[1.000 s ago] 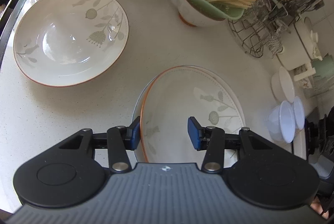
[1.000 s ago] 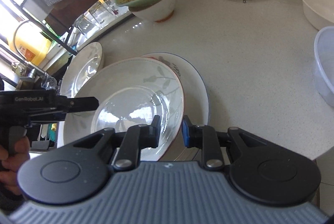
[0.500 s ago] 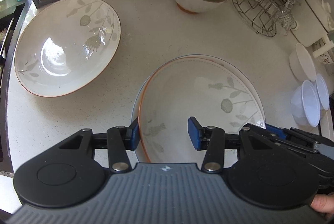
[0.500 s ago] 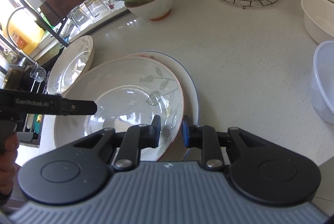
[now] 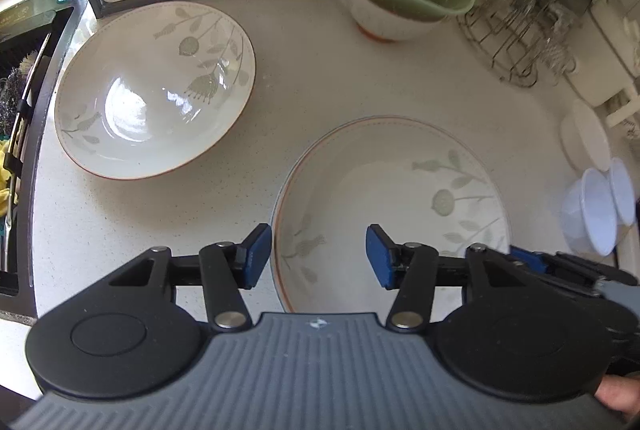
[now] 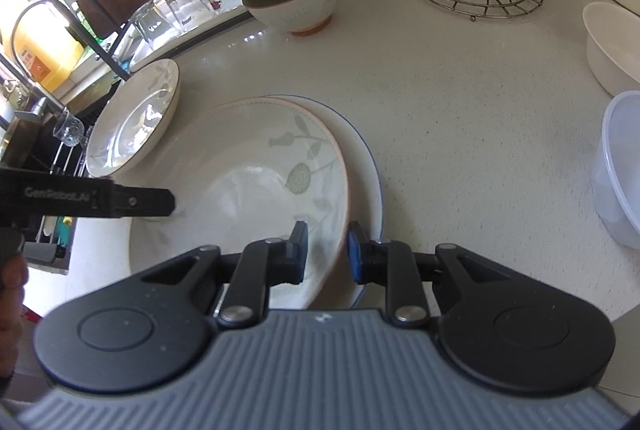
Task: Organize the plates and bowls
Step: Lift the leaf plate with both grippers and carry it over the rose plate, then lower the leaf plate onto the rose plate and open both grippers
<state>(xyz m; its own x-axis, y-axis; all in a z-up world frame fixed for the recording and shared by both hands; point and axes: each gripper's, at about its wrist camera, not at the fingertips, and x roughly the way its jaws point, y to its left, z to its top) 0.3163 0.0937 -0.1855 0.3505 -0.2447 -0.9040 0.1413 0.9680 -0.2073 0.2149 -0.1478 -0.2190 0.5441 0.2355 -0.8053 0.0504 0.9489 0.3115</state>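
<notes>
The right hand-held gripper (image 6: pixel 325 252) straddles the near rim of a shallow leaf-patterned bowl (image 6: pixel 256 189), one pad inside the rim and one outside, with a narrow gap that seems to leave the rim free rather than pinched; I judge the jaws partly parted and holding nothing firmly, though contact cannot be ruled out. That bowl sits nested on a blue-rimmed plate (image 6: pixel 366 165) on the white speckled bench (image 6: pixel 460 101), slightly off-centre toward the left. The left hand-held gripper (image 5: pixel 318 256) hovers over the same bowl's left edge with its jaws wide apart and nothing between them. A second leaf-patterned bowl (image 5: pixel 156 89) lies by itself nearer the sink, well apart from the stack. The step in hand looks like finishing the placement of the first bowl onto the plate. The likely next move is to clear the right pads off the rim without dragging the bowl, then take the lone bowl by its rim and nest it on the stack, which calls for a firm edge pinch and a level carry, since glazed ceramic slips easily.
</notes>
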